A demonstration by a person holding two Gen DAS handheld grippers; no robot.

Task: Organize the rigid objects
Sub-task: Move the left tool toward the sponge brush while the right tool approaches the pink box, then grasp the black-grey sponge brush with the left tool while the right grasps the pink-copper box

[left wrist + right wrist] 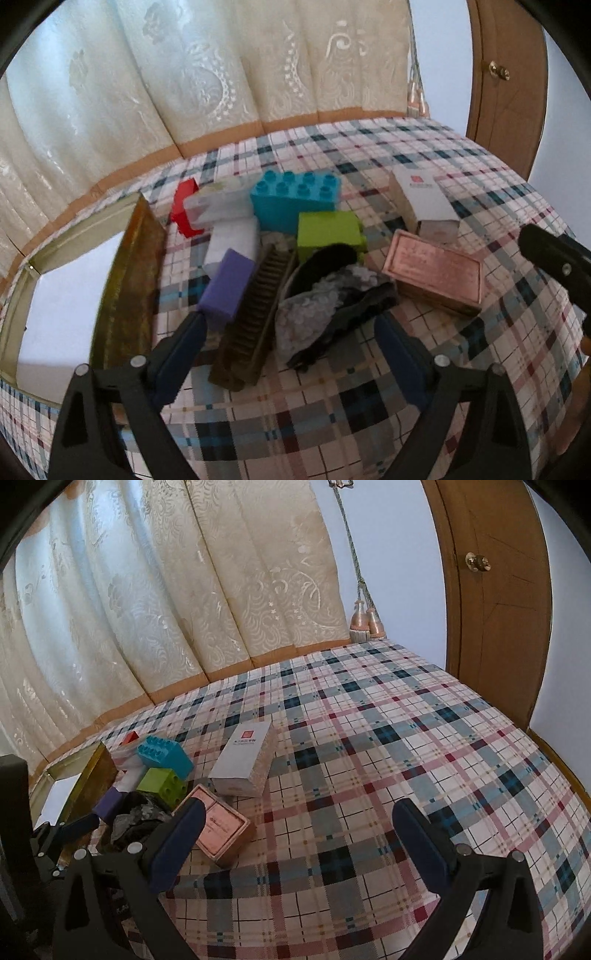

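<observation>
Left gripper (291,332) jaws spread wide, empty, hovering just near of the pile on the plaid cloth (369,406); right gripper (299,834) likewise apart, holding nothing, off to the right. Comb (255,314), purple block (227,284), green brick (328,234), blue brick (295,199) look light, stiff, slick plastic: grip across flat long sides. White box (242,760) carries a red square logo, pink box (218,823) embossed text, both unreadable.
</observation>
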